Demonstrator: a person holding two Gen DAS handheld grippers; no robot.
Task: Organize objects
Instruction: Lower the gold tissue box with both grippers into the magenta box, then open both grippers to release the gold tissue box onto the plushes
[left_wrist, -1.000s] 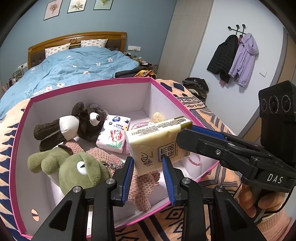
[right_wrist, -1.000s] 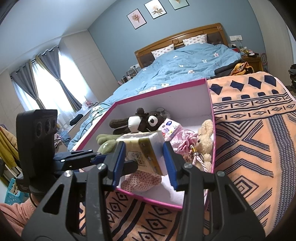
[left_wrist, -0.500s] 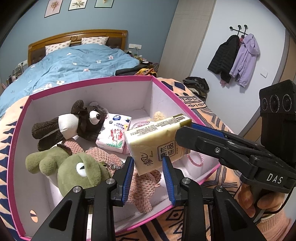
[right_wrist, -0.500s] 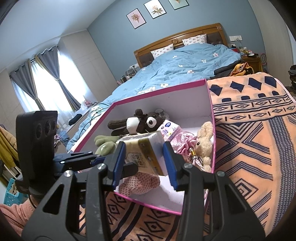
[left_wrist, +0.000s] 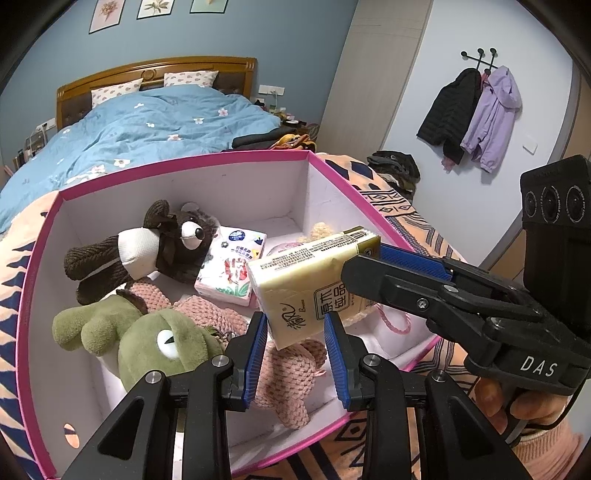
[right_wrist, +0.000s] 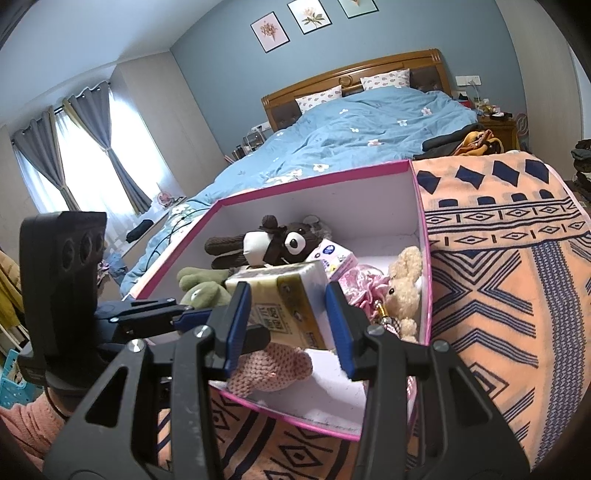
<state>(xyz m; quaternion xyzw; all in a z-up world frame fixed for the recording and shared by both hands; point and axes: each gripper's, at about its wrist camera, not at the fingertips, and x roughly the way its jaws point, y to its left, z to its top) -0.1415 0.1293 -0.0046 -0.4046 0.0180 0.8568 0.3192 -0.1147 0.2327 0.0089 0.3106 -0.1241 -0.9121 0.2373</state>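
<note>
The right gripper clamps the yellow tissue pack above the pink box, the left gripper near-shut and empty below; toys already lie inside, so this pack remains to drop.

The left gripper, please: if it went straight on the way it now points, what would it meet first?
Probably the yellow tissue pack held by the right gripper: it hangs just ahead of the left gripper. The pink knitted toy lies below it in the pink box. Depth is uncertain.
</note>
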